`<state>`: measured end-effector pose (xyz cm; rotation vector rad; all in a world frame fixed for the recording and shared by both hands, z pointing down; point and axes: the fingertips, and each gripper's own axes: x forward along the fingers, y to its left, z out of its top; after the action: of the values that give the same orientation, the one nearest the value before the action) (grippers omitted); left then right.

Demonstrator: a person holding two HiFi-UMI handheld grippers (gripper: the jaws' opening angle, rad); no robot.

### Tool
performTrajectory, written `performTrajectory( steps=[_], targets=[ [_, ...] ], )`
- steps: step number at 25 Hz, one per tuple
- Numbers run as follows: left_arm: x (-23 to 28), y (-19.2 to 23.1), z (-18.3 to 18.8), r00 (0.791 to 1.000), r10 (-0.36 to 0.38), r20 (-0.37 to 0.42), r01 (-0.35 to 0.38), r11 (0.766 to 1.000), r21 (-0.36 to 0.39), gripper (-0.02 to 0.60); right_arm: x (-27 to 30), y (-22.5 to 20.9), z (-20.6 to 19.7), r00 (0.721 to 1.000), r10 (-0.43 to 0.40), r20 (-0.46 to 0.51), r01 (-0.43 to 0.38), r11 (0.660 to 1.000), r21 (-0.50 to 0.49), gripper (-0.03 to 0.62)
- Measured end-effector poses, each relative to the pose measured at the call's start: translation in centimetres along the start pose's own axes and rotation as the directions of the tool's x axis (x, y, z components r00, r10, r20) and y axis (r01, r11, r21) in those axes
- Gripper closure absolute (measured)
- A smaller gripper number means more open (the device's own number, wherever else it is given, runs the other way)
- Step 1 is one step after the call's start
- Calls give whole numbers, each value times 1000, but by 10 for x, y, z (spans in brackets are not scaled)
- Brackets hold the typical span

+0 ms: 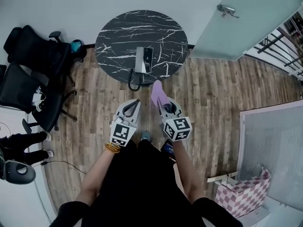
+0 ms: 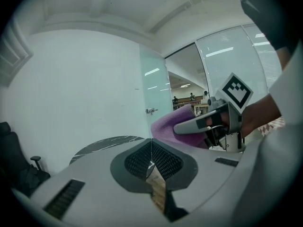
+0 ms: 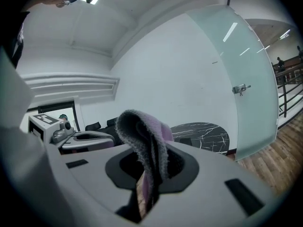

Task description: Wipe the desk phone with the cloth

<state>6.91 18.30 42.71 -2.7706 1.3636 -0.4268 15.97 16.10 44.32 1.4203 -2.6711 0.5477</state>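
Pinching fuzzy purple cloth (image 1: 157,94) in right tool (image 1: 164,109); holding left tool (image 1: 133,106) pressed together, empty. Well short of grey desk phone (image 1: 144,59) on round black marble bench (image 1: 118,37): step closer, wipe lightly along top.

Jaws of left gripper (image 1: 135,103) together, right gripper (image 1: 163,106) clamped (on cloth (image 1: 157,92)).

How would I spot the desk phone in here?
Look for the round black marble table against the white wall. The desk phone sits near its front edge. It is the only thing on it: a grey slab with a dark panel and a black cord looping off the edge.
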Motion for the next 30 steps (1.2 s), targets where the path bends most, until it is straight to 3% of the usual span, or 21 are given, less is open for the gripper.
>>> performTrajectory(
  steps=[10, 17, 23, 27, 30],
  targets=[
    [37, 45, -19, 998, 48, -45, -51, 997, -60, 568, 56, -30, 10, 998, 37, -48, -38, 999, -28, 536],
    [82, 111, -19, 993, 120, -14, -121, 987, -104, 568, 127, -58, 46, 997, -6, -73, -7, 984, -179, 536],
    [133, 158, -15, 997, 77, 2, -76, 992, -102, 568, 198, -79, 68, 990, -15, -139, -33, 940, -339, 536],
    [164, 194, -12, 998, 65, -9, -66, 989, -135, 568, 246, -97, 79, 983, -65, -170, -9, 914, -405, 536],
    [182, 209, -17, 999, 35, -21, -37, 992, -122, 568, 275, -99, 71, 973, -55, -225, -52, 894, -444, 536]
  ],
)
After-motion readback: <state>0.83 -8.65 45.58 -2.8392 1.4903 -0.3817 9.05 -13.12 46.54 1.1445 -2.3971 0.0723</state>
